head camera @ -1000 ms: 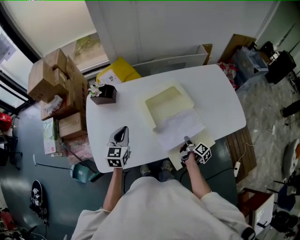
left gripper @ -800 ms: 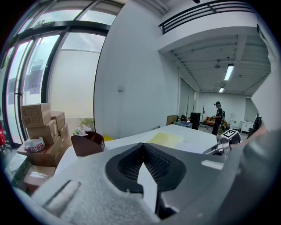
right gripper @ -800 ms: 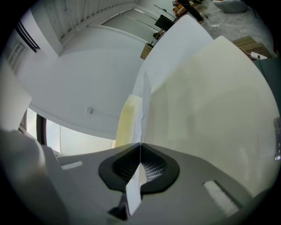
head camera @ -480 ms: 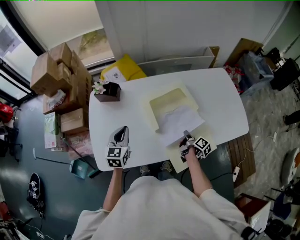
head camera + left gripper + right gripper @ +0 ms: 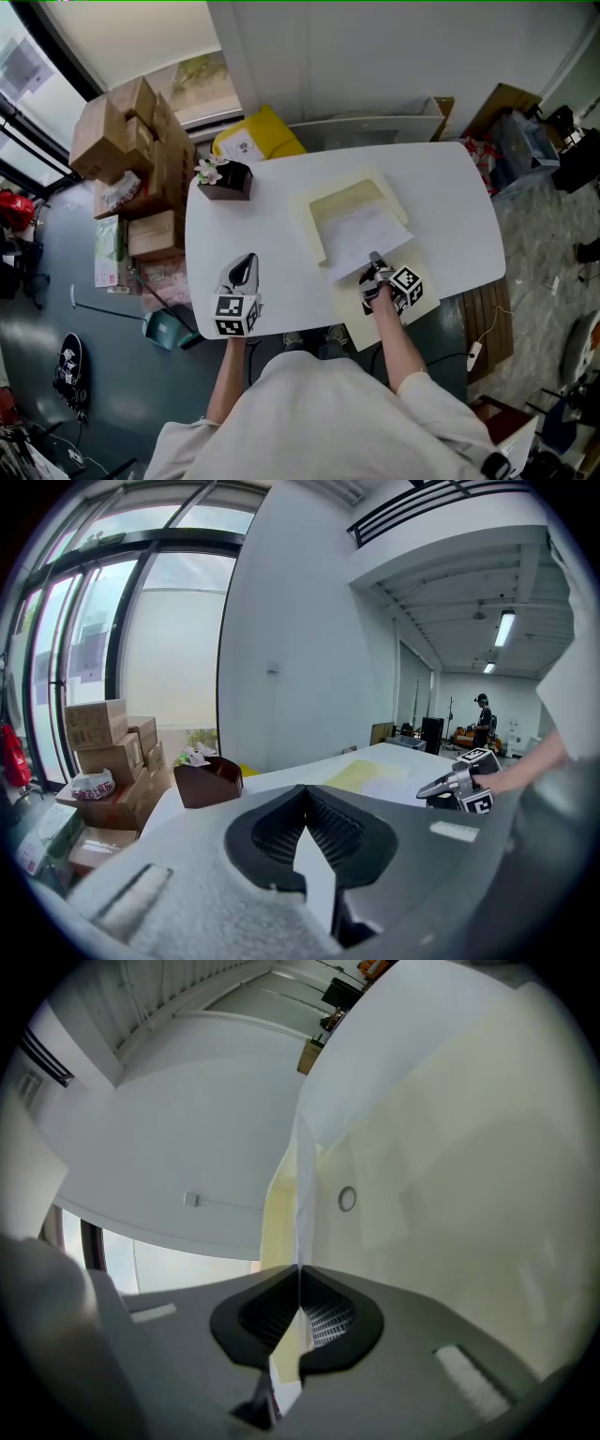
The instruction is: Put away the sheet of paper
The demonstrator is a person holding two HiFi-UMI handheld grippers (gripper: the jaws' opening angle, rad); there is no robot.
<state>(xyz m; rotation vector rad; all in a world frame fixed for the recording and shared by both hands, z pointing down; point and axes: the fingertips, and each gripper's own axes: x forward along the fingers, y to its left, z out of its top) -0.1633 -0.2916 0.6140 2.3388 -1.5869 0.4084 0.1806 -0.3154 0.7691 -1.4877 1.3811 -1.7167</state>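
Right gripper [image 5: 374, 258] is clamping the near edge of the sheet of paper [image 5: 361, 234], jaws closed flat on it. The sheet is lying partly over the pale yellow folder [image 5: 339, 201], its far end on the folder and its near end in my pinch. In the right gripper view the sheet [image 5: 375, 1054] is running edge-on out of the jaws, beside the folder [image 5: 450, 1232].

Left gripper [image 5: 247, 257] is sitting closed and empty near the table's front left edge, well apart from the folder.

I am judging the step in hand to be feeding the sheet into the folder. To do it well I am planning to keep the pinch low and level and push along the sheet's length, so it does not buckle. The left gripper could pin the folder if it starts sliding.

The white table [image 5: 450, 202] is looking smooth, so the folder may skate. A brown box [image 5: 225, 180] is standing at the far left corner. Cardboard boxes [image 5: 127, 122] are stacked on the floor by the window.
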